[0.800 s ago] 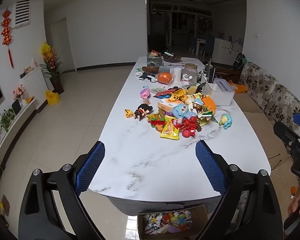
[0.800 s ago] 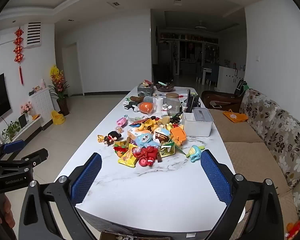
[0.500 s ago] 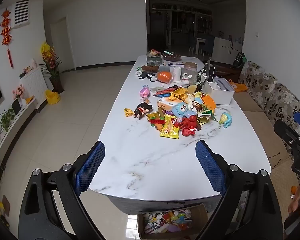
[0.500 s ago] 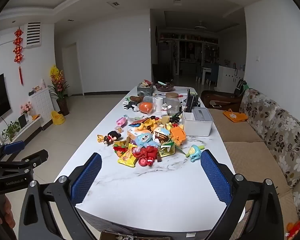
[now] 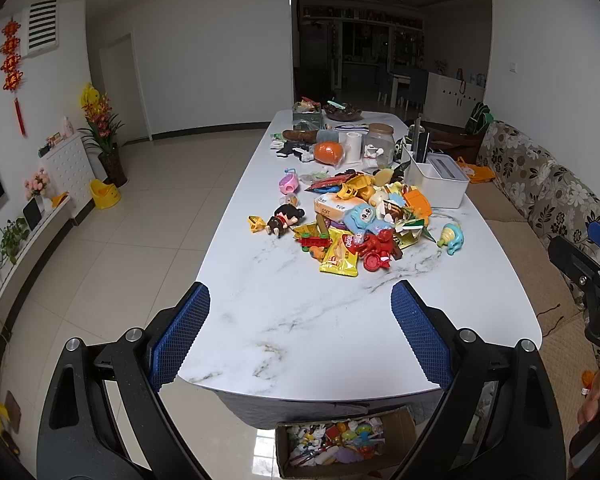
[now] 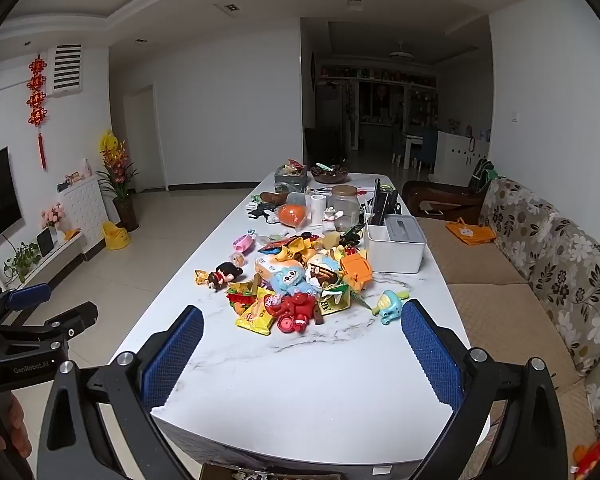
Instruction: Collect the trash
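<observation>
A heap of toys and wrappers (image 5: 360, 220) (image 6: 300, 280) lies mid-table on the white marble table (image 5: 300, 320) (image 6: 300, 380). At its near edge sits a yellow snack wrapper (image 5: 340, 258) (image 6: 256, 314), with a green wrapper (image 5: 410, 236) (image 6: 334, 300) to the right. My left gripper (image 5: 300, 336) stands open over the table's near end with nothing between its blue pads. My right gripper (image 6: 302, 354) is open too, empty, well short of the heap.
A cardboard box (image 5: 346, 442) full of small toys stands on the floor under the table's near end. A white bin (image 5: 436, 182) (image 6: 396, 246), a jar (image 6: 344, 206) and bowls stand farther back. A floral sofa (image 6: 548, 264) runs along the right.
</observation>
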{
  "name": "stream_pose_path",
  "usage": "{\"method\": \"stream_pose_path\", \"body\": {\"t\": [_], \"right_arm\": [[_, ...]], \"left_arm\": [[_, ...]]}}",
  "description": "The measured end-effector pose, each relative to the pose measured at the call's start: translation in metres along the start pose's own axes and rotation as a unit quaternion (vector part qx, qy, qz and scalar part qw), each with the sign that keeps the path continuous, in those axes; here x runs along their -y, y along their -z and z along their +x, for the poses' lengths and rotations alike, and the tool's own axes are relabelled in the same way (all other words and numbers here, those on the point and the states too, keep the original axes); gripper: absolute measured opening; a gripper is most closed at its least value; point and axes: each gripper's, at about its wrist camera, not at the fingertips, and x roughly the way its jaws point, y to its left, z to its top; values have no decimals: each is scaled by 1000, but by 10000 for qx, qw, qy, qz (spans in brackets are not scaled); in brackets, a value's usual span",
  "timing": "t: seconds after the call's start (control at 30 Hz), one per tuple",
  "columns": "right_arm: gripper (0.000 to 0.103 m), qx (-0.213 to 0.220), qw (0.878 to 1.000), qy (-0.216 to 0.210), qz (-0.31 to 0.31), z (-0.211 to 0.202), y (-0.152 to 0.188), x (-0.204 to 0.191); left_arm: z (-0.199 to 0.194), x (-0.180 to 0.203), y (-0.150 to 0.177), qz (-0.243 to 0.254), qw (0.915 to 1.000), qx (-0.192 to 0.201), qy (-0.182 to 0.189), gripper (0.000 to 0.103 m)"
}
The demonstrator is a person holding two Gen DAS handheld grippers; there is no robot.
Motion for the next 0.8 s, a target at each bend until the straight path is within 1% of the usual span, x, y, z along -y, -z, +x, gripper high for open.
{"method": "stream_pose_path", "body": {"t": [0.03,0.43,0.8], "right_arm": [[98,3,10000,6,2,0,0,0],[98,-10,10000,1,19,1,1,1],[98,-16,10000,-1,21,1,2,2]], "left_arm": [[-1,-3,-6,14,10000,1,-9,90],[1,-3,-5,22,10000,-12,-13,90],[1,-6,7,16,10000,-33,-11,90]]}}
